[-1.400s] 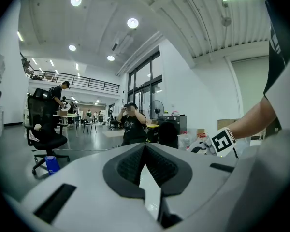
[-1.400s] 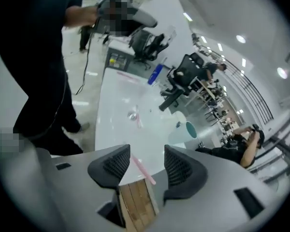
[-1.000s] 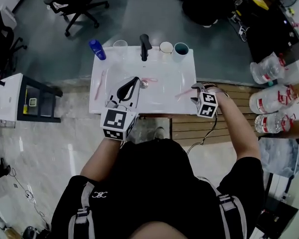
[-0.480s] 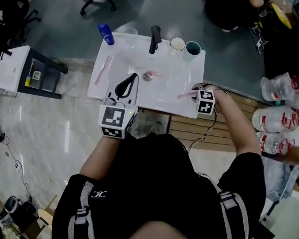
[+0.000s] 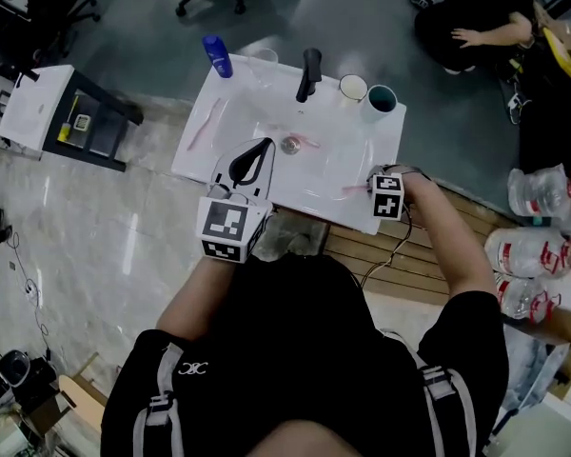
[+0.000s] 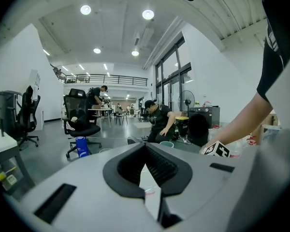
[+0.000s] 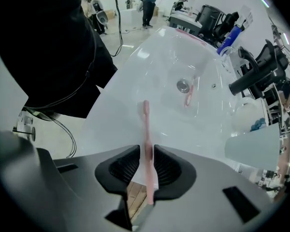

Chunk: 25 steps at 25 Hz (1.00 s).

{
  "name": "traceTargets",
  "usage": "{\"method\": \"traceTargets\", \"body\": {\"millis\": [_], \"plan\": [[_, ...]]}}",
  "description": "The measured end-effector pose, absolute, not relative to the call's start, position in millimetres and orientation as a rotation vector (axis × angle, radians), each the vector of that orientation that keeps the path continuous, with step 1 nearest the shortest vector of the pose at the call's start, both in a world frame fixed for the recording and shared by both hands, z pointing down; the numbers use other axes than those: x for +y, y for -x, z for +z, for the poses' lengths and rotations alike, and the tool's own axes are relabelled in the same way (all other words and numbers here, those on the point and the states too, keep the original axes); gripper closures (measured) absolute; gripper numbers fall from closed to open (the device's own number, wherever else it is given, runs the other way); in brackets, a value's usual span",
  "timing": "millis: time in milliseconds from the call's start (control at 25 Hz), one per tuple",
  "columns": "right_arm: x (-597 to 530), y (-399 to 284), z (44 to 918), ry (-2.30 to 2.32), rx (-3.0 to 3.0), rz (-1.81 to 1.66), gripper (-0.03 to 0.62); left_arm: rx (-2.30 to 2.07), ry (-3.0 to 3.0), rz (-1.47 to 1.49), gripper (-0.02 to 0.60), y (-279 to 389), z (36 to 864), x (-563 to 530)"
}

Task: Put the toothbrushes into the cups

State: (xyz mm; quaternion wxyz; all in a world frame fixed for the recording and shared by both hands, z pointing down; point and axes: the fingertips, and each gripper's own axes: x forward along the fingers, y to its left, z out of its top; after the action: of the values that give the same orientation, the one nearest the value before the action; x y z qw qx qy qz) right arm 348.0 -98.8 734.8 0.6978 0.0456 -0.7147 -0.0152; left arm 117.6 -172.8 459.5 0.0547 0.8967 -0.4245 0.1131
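Note:
Three pink toothbrushes are around the white sink (image 5: 230, 93). One lies on its left rim (image 5: 202, 127), one in the basin by the drain (image 5: 305, 142) and one on the front right rim (image 5: 354, 190). My right gripper (image 5: 373, 190) points straight down over that last toothbrush (image 7: 146, 124). Its jaws have just been closing around the handle, and thin slits of light still show beside it. A white cup (image 5: 352, 88) and a teal cup (image 5: 382, 99) stand at the back right. My left gripper (image 5: 250, 160) hovers over the front rim, tips together, nothing held.
A black faucet (image 5: 309, 72) stands at the sink's back, with a clear glass (image 5: 264, 60) and a blue bottle (image 5: 216, 55) to its left. Water jugs (image 5: 542, 193) sit on the floor at right. People and office chairs are beyond the sink.
My right gripper has sunk onto the end of the toothbrush on the front right rim. The head view has shifted; the left gripper has hardly moved over the sink.

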Motion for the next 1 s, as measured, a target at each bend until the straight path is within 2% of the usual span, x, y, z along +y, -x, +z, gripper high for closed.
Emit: {"method": "traceTargets", "body": {"millis": [200,560,1000], "plan": [[-96,-347,737,-0.125,-1.638,0.002,0.53,-1.285,-2.724,0.351,0.568,-125,463,-175],[-91,-354,717,-0.291,-1.746,0.056,0.531,-1.233,-2.787,0.33,0.568,-152,449,-172],[-127,-344,613,-0.736,-2.152,0.174,0.531,-1.19,-2.832,0.279,0.568,-174,434,-171]]}}
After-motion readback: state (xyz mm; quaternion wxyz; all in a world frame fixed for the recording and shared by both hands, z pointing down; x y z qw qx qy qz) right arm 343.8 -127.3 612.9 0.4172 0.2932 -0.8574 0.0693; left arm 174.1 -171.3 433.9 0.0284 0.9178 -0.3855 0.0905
